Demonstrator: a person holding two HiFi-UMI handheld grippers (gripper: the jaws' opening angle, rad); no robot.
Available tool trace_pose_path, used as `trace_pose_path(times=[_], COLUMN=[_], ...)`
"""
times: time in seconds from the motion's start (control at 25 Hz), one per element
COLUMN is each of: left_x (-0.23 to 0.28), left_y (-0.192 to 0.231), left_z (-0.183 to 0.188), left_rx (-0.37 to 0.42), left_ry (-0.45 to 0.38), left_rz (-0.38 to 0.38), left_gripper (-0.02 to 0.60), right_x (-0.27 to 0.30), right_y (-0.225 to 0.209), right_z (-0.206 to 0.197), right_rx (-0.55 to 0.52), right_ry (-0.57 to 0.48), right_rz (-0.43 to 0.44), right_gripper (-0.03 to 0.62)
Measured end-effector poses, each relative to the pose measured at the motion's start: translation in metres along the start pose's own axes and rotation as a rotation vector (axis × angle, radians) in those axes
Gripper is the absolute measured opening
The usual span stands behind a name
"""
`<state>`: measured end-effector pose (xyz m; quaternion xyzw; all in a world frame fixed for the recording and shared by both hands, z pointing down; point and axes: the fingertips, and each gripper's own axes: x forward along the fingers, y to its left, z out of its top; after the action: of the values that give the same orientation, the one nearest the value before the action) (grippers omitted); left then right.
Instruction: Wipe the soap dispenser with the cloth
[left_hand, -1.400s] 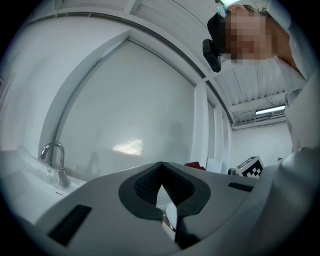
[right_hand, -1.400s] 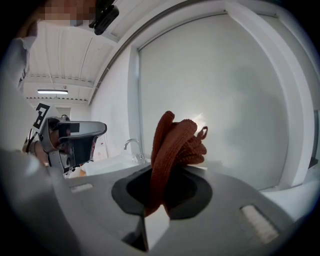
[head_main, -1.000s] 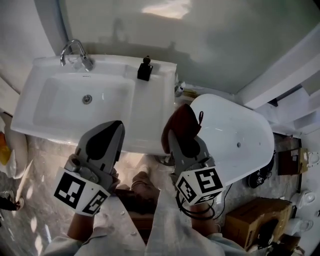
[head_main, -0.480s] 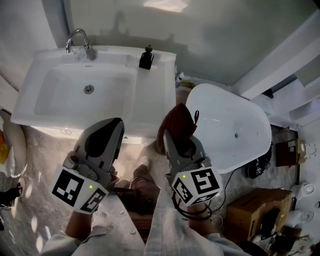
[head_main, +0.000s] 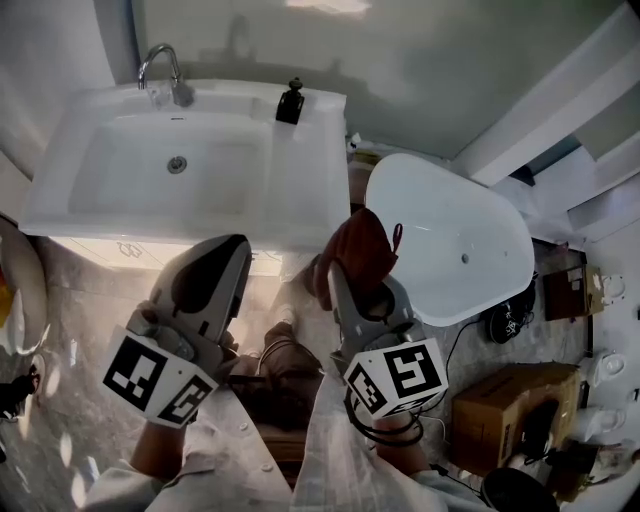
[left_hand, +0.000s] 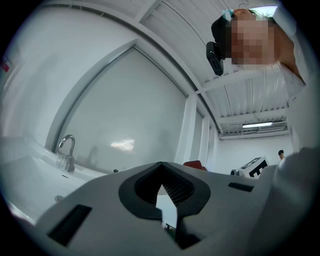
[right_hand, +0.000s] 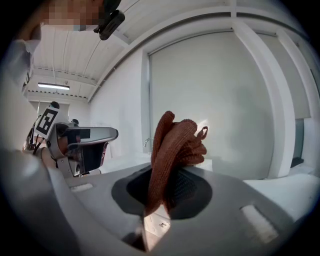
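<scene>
Bathroom sink (head_main: 300, 200), back ledge: the soap dispenser (head_main: 290, 103) is parked there, untouched so far. Brown cloth (head_main: 362, 248) is kept pinched in the right gripper (head_main: 360, 285) fingers, bunched up for wiping. Left gripper (head_main: 228, 255) fingers are closed on nothing.

Left gripper (head_main: 232, 250): lower left of the head view, pointing up and slightly right. Jaws together, nothing between them.

Right gripper (head_main: 345, 275): lower centre-right, pointing up and slightly left. Jaws clamped on the cloth (head_main: 362, 245) (a rust-brown knitted bundle standing above the jaw tips).

The two grippers sit side by side, apart, at roughly equal height. Each marker cube (head_main: 160, 380) sits at the near end, facing the camera. Both forearms (head_main: 158, 458) enter from the bottom edge.
</scene>
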<state>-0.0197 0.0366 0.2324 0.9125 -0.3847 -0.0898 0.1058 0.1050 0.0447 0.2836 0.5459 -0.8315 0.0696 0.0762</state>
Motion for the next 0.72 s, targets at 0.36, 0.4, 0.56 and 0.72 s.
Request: trace_pose_path(times=[0.36, 0.4, 0.56, 0.72], left_x=[-0.006, -0.004, 0.006, 0.016], left_y=[-0.010, -0.010, -0.012, -0.017], left_z=[0.000, 0.001, 0.003, 0.003], left_rx=[0.056, 0.057, 0.060, 0.061], left_ry=[0.016, 0.015, 0.014, 0.019], left_rz=[0.016, 0.020, 0.034, 0.046], left_gripper=[0.003, 0.003, 0.003, 0.003], right_x=[-0.006, -0.006, -0.004, -0.004], right_y=[0.000, -0.002, -0.011, -0.019], right_z=[0.006, 0.007, 0.012, 0.016], right_rx=[0.009, 0.009, 0.004, -0.010], right_ry=[-0.015, -0.016, -0.021, -0.023], right_rz=[0.014, 0.017, 0.033, 0.051], right_gripper=[0.055, 0.055, 0.055, 0.055])
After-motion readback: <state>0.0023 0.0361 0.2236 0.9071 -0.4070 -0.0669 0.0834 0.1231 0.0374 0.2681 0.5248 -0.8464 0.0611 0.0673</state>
